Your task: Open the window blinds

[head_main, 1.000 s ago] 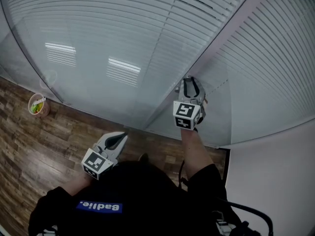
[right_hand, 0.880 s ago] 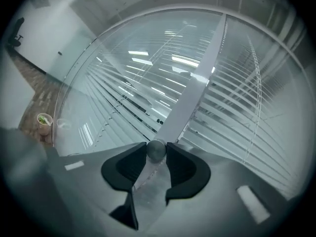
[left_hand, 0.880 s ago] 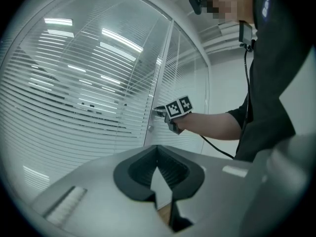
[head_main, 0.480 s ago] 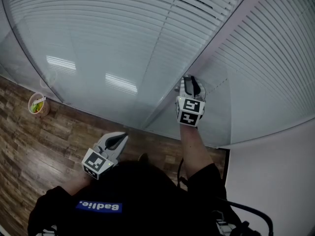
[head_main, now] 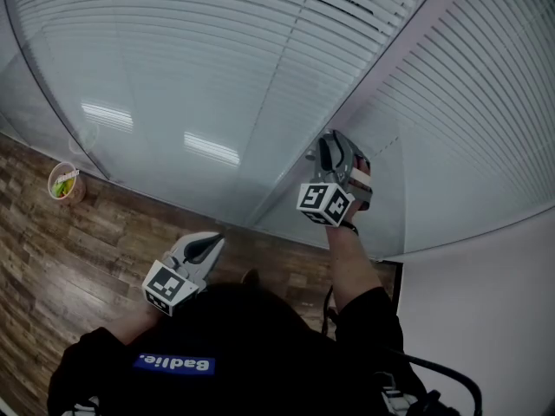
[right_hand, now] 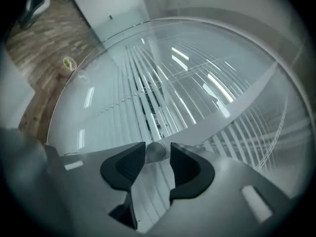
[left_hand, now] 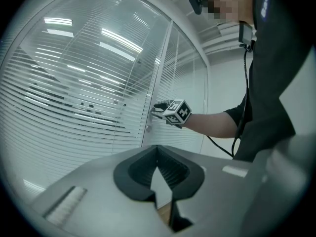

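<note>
Setting: a glass wall (head_main: pixel 217 172) with two panes, split by a pale grey upright frame post (head_main: pixel 395 55), above a brown wood-plank floor (head_main: pixel 78 250).
Blinds: white horizontal-slat window blinds (head_main: pixel 173 42) hang behind the glass on both sides of the post. In the right gripper view, dark gaps show between some slats near the middle. The rest read as pale bands.
Knob: a small round silver metal knob (right_hand: pixel 156 152) sits at the glass beside the frame post, at the person's raised right hand.
Right gripper: the right gripper (right_hand: pixel 158 147) is held up at the glass beside the post, with its marker cube towards the head camera. Its dark jaws stand on either side of the knob and are opening. The knob lies against one pad and a thin gap shows at the other, so the grip is released.
Left gripper: the left gripper (left_hand: pixel 158 149) hangs low by the person's body, well apart from the glass and from the knob. Its jaw tips are clenched together with nothing between them.
Person: a dark short-sleeved top (head_main: pixel 225 354) fills the lower part of the head view. The bare right forearm (head_main: pixel 347 258) reaches up to the right gripper.
Cup: a small round cup with green and yellow contents (head_main: pixel 63 185) stands on the floor close to the foot of the glass wall, far left of both grippers.
Wall: a plain white wall (head_main: pixel 486 319) meets the right pane at the lower right.
</note>
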### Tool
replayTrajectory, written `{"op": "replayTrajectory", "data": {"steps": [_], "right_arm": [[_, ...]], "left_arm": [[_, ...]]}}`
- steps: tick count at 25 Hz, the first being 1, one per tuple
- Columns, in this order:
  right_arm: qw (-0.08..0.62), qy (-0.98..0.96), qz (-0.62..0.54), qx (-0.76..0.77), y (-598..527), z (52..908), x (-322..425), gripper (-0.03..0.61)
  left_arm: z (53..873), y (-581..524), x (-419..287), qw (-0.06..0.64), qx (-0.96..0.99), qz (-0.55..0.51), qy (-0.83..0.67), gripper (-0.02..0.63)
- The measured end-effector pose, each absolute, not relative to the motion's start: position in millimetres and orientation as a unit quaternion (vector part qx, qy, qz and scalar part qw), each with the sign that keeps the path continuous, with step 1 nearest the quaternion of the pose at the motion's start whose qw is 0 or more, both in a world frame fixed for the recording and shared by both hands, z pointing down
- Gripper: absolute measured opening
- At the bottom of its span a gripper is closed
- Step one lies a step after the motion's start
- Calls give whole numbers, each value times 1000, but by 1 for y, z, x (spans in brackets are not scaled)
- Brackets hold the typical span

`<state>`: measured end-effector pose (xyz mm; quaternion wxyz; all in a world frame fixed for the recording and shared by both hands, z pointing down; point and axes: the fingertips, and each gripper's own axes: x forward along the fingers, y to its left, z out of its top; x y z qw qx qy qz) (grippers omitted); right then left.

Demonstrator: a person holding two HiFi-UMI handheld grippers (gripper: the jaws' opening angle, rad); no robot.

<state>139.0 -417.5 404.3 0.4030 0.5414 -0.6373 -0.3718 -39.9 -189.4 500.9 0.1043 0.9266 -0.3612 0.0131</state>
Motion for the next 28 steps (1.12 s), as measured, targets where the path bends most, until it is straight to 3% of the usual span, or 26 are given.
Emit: {"op": "replayTrajectory", "data": {"steps": [5, 9, 28], "right_arm": [[462, -585, -441, 500, -418, 406, 134, 139], [467, -578, -448, 497, -420, 404, 135, 129], [335, -661, -304, 599, -423, 399, 137, 127]], "left_arm": [[498, -189, -39, 107, 927, 10, -360, -2], [497, -192, -40, 109, 926, 10, -362, -2], [499, -193, -46, 105, 924, 21, -367, -2]]}}
